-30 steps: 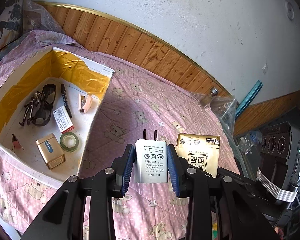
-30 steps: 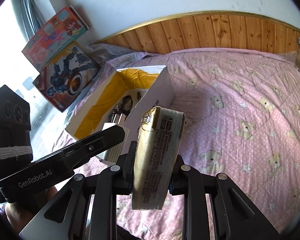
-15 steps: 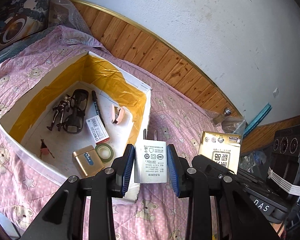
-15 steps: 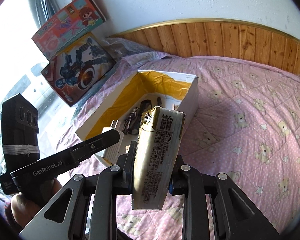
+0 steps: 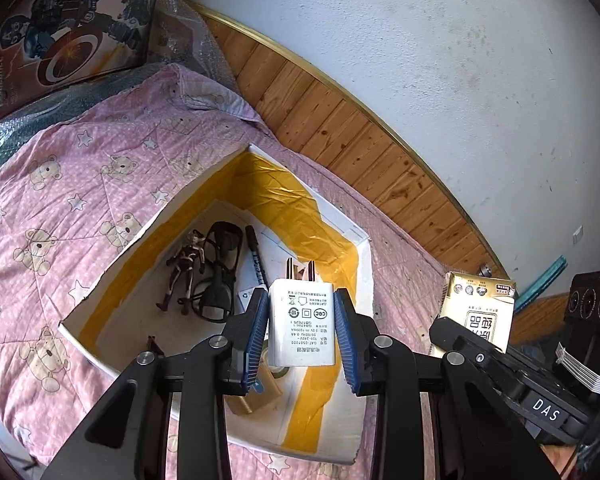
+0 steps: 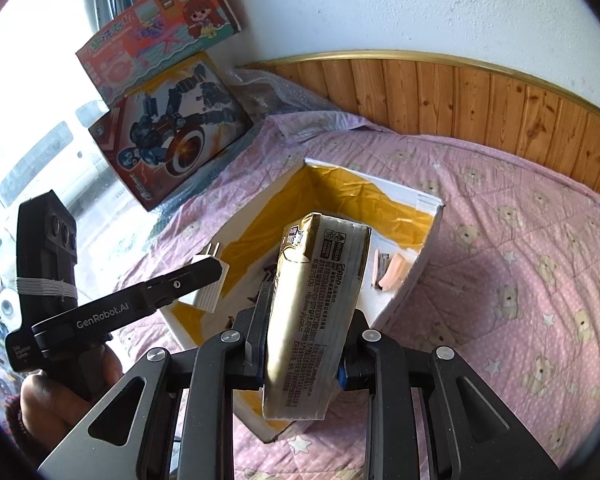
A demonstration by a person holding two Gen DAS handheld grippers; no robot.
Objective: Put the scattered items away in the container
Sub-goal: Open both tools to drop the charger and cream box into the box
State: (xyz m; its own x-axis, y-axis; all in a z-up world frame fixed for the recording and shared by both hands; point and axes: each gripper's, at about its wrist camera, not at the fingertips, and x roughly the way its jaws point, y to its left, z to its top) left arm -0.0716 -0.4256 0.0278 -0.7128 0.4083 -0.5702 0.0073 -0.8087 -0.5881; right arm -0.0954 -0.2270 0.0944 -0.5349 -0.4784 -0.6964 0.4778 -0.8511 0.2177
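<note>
Both grippers had been carried over the yellow-taped white box: the left gripper clamped on a smooth white charger, the right gripper on a glossy gold packet.

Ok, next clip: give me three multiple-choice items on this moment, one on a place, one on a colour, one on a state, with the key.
1. Where is the white charger?
A. lying on the quilt
B. clamped in the left gripper, above the open box
C. on the box floor

2. What colour is the tape lining the box's inner walls?
A. yellow
B. blue
C. red

3. What state is the right gripper in?
A. open and empty
B. shut on nothing
C. shut on the gold packet

Key: 1 B, both blue pads press the charger's sides over the box. 2 A, yellow strips run along the walls. 3 C, the packet stands clamped between the jaws.
</note>
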